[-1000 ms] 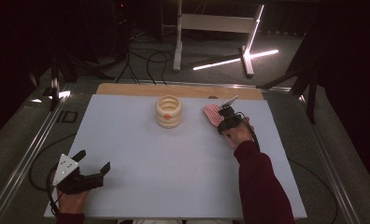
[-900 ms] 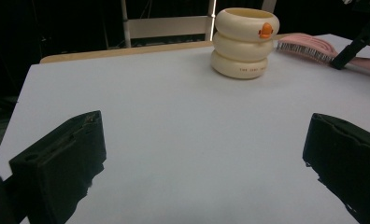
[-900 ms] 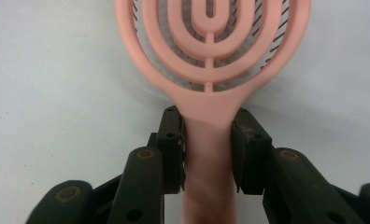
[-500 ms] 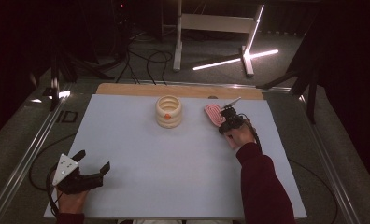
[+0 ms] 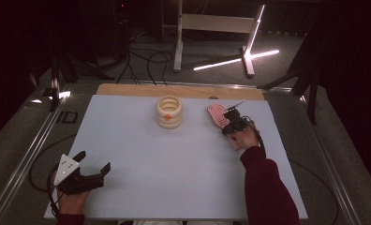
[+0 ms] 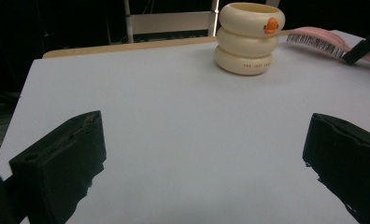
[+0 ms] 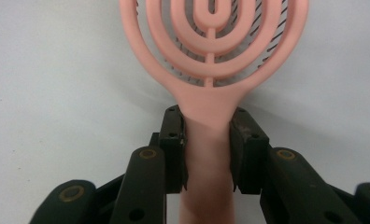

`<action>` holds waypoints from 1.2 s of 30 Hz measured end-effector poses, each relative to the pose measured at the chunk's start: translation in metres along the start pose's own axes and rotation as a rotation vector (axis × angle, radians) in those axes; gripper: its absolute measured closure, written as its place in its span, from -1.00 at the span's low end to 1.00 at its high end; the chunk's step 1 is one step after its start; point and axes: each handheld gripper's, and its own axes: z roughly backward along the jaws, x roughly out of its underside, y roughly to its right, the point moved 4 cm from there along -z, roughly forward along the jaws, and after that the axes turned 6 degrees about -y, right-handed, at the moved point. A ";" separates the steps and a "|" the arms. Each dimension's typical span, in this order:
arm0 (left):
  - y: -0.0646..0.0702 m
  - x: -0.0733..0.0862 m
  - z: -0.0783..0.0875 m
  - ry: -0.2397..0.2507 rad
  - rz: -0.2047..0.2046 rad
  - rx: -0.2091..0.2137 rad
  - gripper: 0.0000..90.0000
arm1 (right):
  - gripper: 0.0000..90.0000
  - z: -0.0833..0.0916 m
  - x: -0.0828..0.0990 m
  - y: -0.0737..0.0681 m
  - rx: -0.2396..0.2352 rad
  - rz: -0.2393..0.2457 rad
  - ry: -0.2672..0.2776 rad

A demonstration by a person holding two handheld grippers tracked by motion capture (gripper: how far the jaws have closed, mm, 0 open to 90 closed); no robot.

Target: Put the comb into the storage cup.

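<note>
Pink hairbrush (image 7: 214, 60): its handle is pinched in the right claw (image 7: 207, 149) right of centre in the high view, its head on the tabletop (image 5: 174, 159), so the grasp looks made and a lift should follow. At lower left the left claw (image 5: 92, 164) rests gaping, holding nothing. Farther back, the cream ringed cup (image 5: 169, 111) stands upright; its inside is hidden.

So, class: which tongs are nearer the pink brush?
Right. The right tongs are shut on the brush handle. The left tongs sit open at the table's near left corner, well apart from it.
</note>
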 end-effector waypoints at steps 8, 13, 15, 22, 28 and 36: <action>0.000 0.000 0.000 -0.007 0.004 -0.001 -1.00 | 0.56 0.014 0.000 -0.006 0.008 0.046 0.054; 0.000 0.001 -0.001 -0.018 0.004 -0.004 -1.00 | 0.56 0.023 0.001 -0.010 0.014 0.073 0.079; 0.000 0.001 -0.002 -0.022 0.007 -0.003 -1.00 | 0.56 0.026 0.001 -0.011 0.019 0.084 0.083; 0.000 0.001 -0.003 -0.026 0.007 0.001 -1.00 | 0.56 0.034 0.001 -0.018 0.022 0.108 0.114; 0.000 0.002 -0.003 -0.028 0.008 0.003 -1.00 | 0.56 0.043 0.001 -0.025 0.012 0.124 0.142; 0.001 0.002 -0.004 -0.036 0.009 0.007 -1.00 | 0.56 0.053 0.001 -0.032 0.008 0.137 0.180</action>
